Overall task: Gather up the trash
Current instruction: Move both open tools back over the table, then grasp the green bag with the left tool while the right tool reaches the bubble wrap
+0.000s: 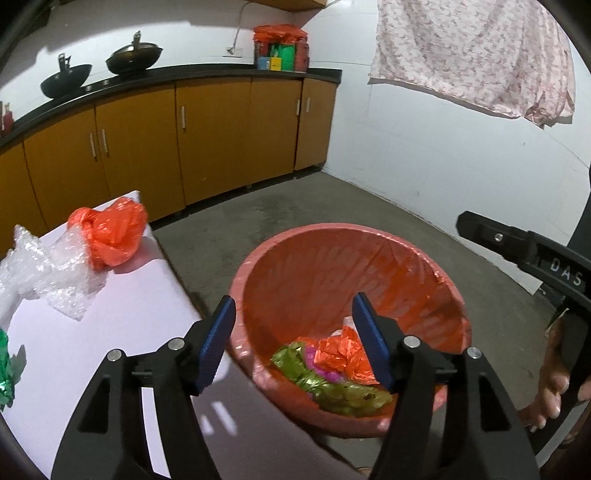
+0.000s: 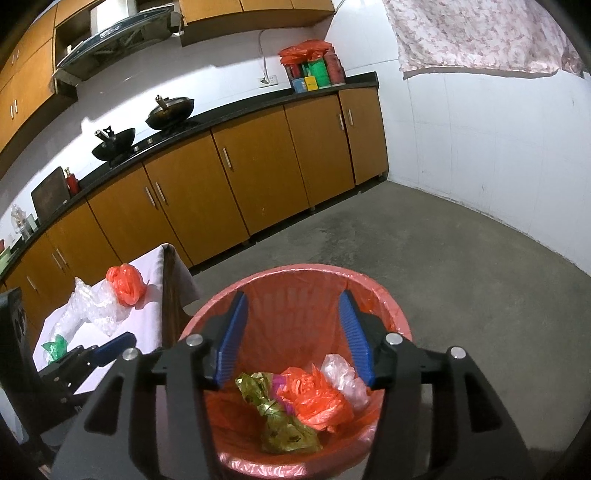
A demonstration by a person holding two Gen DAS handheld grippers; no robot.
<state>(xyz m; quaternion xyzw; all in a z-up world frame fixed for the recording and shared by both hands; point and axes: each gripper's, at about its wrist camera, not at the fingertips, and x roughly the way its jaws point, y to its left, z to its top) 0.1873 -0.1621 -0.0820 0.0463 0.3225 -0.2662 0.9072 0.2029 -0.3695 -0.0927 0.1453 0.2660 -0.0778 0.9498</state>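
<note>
Left wrist view: left gripper over the near rim of the red-lined trash bin, jaws apart, nothing between the blue pads. At the right edge, a hand on the other tool's black body. Only here: a full look at the table, with an orange bag and bubble wrap lying together, and a green scrap at the far left.

Right wrist view: right gripper above the bin's mouth, fingers parted and empty. Clearer here: bin contents, namely green-gold foil, orange plastic, clear plastic. Also only here: range hood and upper cabinets.

Around: grey concrete floor, orange cupboards under a black counter carrying two woks, white walls, floral cloth hanging at upper right.
</note>
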